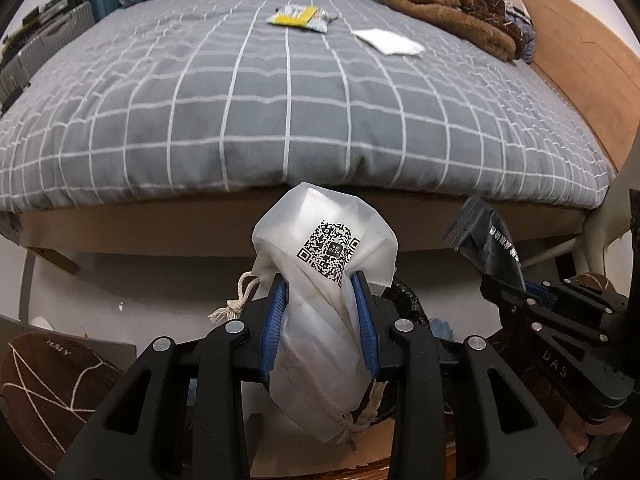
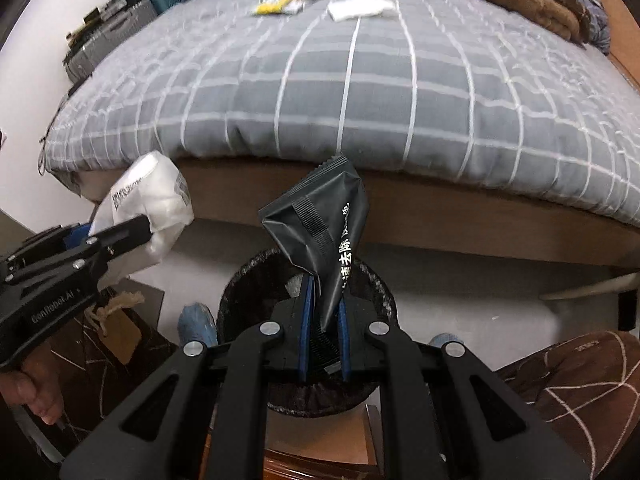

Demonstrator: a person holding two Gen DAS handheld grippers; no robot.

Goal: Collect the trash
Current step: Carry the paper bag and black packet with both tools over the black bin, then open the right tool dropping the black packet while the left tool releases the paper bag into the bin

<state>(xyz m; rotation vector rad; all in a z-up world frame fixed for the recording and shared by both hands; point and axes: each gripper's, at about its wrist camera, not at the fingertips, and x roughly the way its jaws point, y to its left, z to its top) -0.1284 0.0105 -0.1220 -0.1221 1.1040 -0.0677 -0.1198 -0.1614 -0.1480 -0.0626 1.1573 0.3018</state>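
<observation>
My left gripper [image 1: 320, 280] is shut on a white translucent drawstring pouch [image 1: 320, 240] with a QR code, held in front of the bed's edge. In the right wrist view the same left gripper [image 2: 136, 228] and pouch [image 2: 152, 200] appear at the left. My right gripper [image 2: 326, 286] is shut on a crumpled black wrapper [image 2: 320, 232] with white lettering, directly above a bin with a black liner [image 2: 240, 280]. The left wrist view shows that right gripper [image 1: 520, 292] and black wrapper [image 1: 492, 248] at the right. A yellow wrapper [image 1: 300, 16] and a white tissue [image 1: 388, 42] lie far back on the bed.
A bed with a grey checked sheet [image 1: 280, 100] fills the upper half, and a brown blanket [image 1: 440, 4] lies at its far right. Suitcases [image 1: 60, 40] stand along the left. A person's patterned brown trouser legs [image 2: 580, 380] and blue slippers [image 2: 196, 320] flank the bin.
</observation>
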